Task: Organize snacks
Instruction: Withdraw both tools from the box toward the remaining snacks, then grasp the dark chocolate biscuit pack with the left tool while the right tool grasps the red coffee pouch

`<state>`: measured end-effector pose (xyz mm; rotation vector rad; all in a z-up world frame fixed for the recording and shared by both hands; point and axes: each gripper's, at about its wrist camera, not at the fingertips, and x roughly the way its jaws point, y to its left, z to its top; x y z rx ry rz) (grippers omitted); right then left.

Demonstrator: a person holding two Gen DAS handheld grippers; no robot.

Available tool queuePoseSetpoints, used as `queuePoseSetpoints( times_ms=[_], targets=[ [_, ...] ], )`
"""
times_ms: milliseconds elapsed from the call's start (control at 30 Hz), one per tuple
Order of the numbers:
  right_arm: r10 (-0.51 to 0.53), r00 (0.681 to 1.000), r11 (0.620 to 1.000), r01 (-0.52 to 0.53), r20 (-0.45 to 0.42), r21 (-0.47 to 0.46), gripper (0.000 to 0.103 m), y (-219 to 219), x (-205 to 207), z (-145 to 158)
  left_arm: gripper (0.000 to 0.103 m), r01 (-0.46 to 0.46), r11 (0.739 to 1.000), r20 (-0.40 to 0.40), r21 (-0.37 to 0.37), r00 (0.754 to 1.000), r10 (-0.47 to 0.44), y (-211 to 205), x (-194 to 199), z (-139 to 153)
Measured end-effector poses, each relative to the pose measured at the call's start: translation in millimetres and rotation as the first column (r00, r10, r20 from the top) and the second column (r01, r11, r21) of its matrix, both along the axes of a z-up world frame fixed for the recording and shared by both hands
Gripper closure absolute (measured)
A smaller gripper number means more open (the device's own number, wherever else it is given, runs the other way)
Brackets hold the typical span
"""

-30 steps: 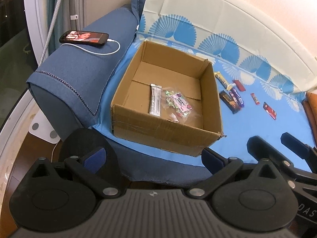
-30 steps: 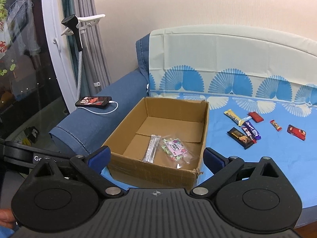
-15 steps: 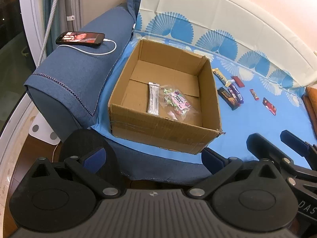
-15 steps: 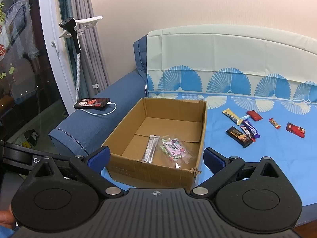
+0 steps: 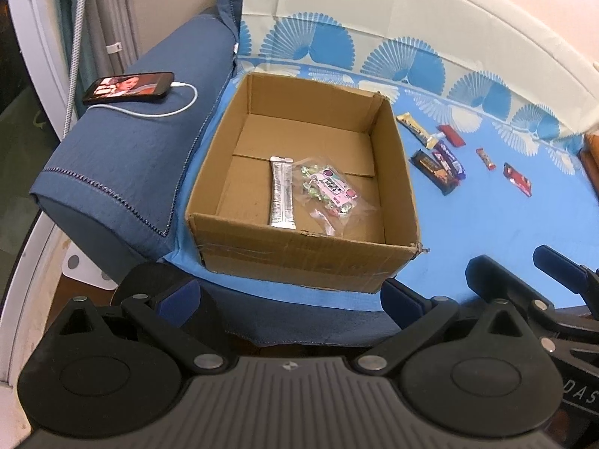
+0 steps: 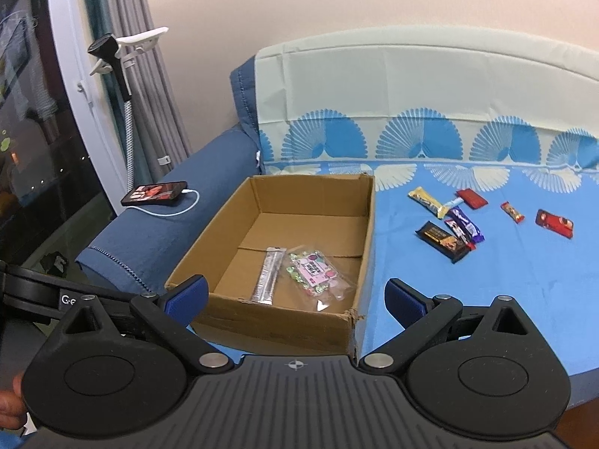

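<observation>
Open-topped brown cardboard box point(image 5: 299, 258) unobstructed from above, its left half bare. Blue sofa seat cover point(image 6: 524, 292) clear between box's right wall and scattered wrapped snack bars point(image 6: 449, 224); padded blue armrest point(image 5: 123, 157) crowds box's left.

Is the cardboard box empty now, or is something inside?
Not empty: the cardboard box holds a silver stick packet and a clear candy bag.

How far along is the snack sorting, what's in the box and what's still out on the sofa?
Done: the cardboard box holds a silver stick pack and a clear candy bag.

In hand: nothing. The left claw and right claw are both open and empty, in front of the box.

Left: about seven wrapped bars on the blue sheet, from the gold bar and the dark bar to the red packet.
</observation>
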<state>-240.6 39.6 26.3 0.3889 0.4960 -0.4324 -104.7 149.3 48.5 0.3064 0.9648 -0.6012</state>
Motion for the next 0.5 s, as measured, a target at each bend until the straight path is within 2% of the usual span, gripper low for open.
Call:
queuePoseSetpoints(
  times_ms=[233,500],
  targets=[
    [-0.055,0.998,0.998,0.055,0.002,0.033,0.002,-34,-8,-13,0.000,0.042,0.998,-0.003,0.039,0.999,-0.042,-46,1,-3],
    [-0.246,0.969,0.969,0.246,-0.019,0.033,0.002,-106,-47,-32,0.000,0.129,0.990,-0.039,0.062,0.991,-0.127,-152,-1,-6]
  ],
)
